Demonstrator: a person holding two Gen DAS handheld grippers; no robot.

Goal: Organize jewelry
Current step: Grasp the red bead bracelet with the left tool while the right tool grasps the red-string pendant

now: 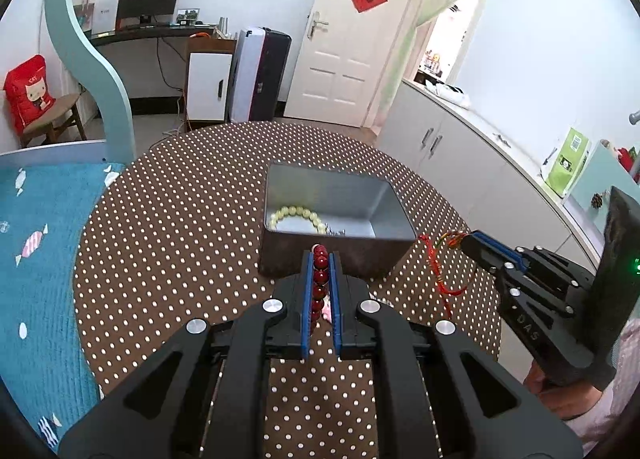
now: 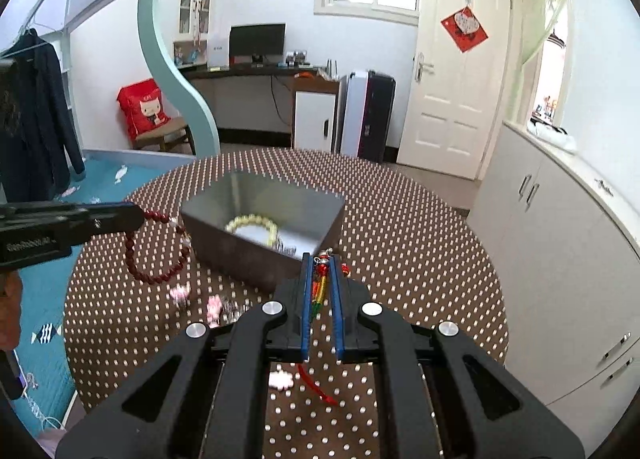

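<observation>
Two grippers, both pinching jewelry above the round brown polka-dot table. Left gripper is pressed together on a dark red bead bracelet, which hangs clear of the cloth. Right gripper clamps a red-tasselled multicoloured charm. Open grey metal box stands just beyond both, holding a pale yellow-green bead bracelet. Small pink trinkets lie on the near cloth.

My left gripper is clamped tight, its blue pads pinching a strand between them, nose tipped downward. My right gripper is pinched closed too, angled down, off to the left one's right side, a hand gripping its handle.
</observation>
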